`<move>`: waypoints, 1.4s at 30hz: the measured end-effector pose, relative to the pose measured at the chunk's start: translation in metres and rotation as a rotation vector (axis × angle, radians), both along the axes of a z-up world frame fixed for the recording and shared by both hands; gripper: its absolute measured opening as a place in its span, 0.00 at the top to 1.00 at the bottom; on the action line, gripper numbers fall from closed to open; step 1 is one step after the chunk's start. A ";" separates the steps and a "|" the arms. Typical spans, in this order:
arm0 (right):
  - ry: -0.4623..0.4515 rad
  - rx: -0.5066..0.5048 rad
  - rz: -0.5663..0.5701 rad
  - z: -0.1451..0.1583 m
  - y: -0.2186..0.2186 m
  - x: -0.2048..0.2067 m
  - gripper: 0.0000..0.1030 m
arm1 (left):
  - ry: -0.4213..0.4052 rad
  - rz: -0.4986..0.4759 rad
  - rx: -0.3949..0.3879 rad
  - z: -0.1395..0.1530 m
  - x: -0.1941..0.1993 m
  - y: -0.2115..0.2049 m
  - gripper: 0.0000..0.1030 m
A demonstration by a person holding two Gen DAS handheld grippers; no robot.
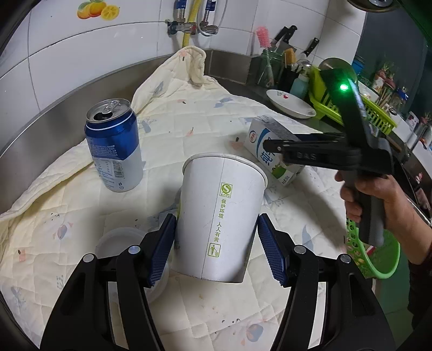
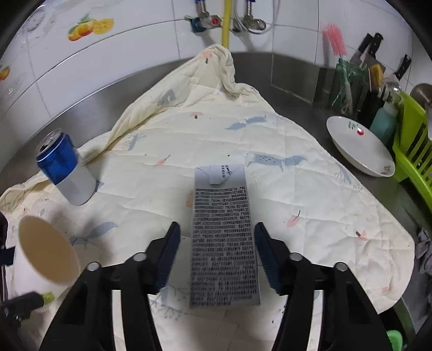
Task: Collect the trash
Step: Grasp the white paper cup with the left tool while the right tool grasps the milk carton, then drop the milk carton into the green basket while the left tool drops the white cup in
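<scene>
white paper cup (image 1: 218, 216) upright; milk carton (image 2: 224, 237) lying flat; blue can (image 1: 114, 145) upright, opened

— What surrounds the counter?

— White wall tiles (image 2: 113, 70) rise behind the stainless-steel counter (image 2: 89, 108), one bearing a citrus-fruit sticker (image 2: 90, 27). Water valves (image 2: 205, 21) and a yellow hose (image 2: 225, 24) hang down the wall at the back edge.

— And on the surface?

— A cream quilted cloth (image 2: 216, 135) covers most of it, bunched at the back edge. At the right edge sit a white dish (image 2: 359, 151), a lime-green drying rack (image 2: 413, 140), and a holder with knives (image 2: 367, 48) and a pink bottle brush (image 2: 334, 40) in the back corner.
</scene>
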State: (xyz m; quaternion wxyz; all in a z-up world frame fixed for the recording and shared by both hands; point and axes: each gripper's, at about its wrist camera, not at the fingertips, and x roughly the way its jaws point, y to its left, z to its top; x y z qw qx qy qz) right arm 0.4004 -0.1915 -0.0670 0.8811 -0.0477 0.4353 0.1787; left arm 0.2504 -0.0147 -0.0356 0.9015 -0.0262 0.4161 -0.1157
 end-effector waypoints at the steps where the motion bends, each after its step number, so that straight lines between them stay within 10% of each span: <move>1: 0.001 -0.001 -0.005 -0.001 -0.001 0.001 0.51 | 0.001 -0.002 0.000 -0.001 -0.001 -0.001 0.40; 20: -0.049 0.065 -0.053 0.032 -0.051 -0.070 0.61 | -0.013 -0.065 -0.026 0.010 -0.014 -0.022 0.40; 42: 0.016 -0.044 -0.463 -0.013 -0.254 -0.223 0.61 | -0.042 -0.291 -0.095 0.028 -0.062 -0.127 0.40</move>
